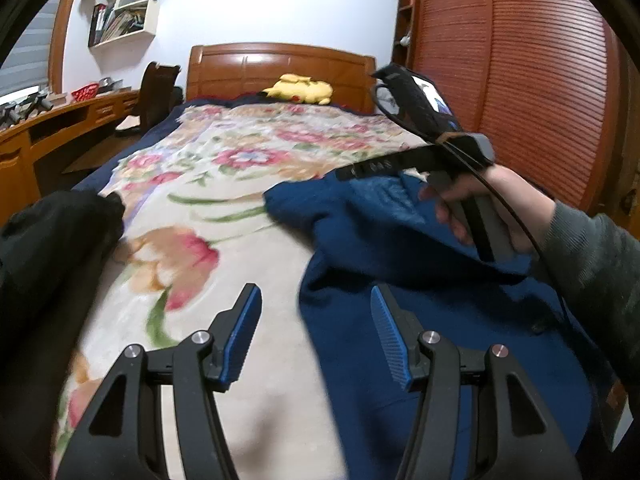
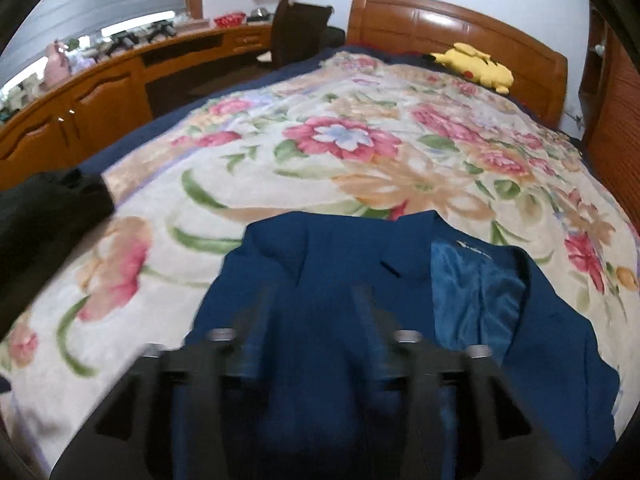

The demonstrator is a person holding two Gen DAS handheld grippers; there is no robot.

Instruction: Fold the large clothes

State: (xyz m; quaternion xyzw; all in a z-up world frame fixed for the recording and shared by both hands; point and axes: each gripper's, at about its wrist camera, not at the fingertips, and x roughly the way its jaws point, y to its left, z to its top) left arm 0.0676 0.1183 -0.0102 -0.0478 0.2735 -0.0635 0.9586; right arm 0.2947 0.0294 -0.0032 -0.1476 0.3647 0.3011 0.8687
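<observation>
I'm hovering my left gripper (image 1: 316, 336), fingers apart and empty, low in frame over the blue jacket (image 1: 420, 280) on the bed (image 1: 200, 208). My right gripper (image 2: 316, 320) is blurring, fingers apart, nothing clamped.

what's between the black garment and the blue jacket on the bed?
Only bare floral blanket separates the black garment from the blue jacket; nothing lies on that stretch. Both wrist views show it.

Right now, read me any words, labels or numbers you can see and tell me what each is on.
None can be read.
Pale mark on the blue jacket's lining: too blurred.
Tan tag at the blue jacket's edge: unreadable.
Book spines on the wall shelf: too small.
</observation>
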